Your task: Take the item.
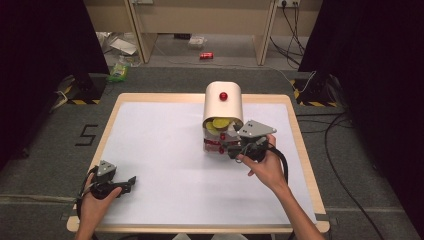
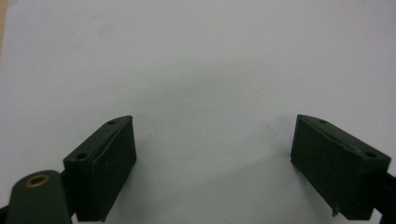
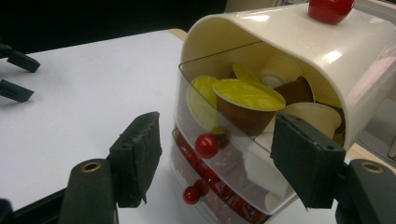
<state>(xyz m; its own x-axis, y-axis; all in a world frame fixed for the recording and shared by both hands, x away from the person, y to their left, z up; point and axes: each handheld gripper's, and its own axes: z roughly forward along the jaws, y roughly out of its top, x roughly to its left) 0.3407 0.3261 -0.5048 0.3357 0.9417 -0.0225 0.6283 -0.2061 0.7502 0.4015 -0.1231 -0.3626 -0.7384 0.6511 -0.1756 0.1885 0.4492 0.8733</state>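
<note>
Counter [image 1: 165, 165], with a white sheet over its wooden frame, fills the middle of the high view, dark floor and cables around it. Above centre on it stands a cream dispenser box [image 1: 223, 107] with a rounded hood and a red ball on top; in the right gripper view the same box [image 3: 299, 56] takes the upper right, its clear upper drawer [image 3: 224, 140] tilted outward and loaded with coffee capsules [image 3: 247, 100], yellow-lidded brown ones toward the front and pale ones behind. A small red knob [image 3: 206, 145] sits on that drawer's front, and a second red knob [image 3: 191, 194] marks the lower drawer beneath, which holds red packets. The right tool [image 1: 235, 149] lies just right of the box's front in the high view, held in a hand [image 1: 267, 167]; its jaws stand about half open on either side of the drawer front, and whether the pads touch the clear wall I cannot tell. The left tool [image 1: 127, 181] rests low at the lower left of the counter, well apart from the box, its jaws spread wide over bare white sheet with nothing between them.
</note>
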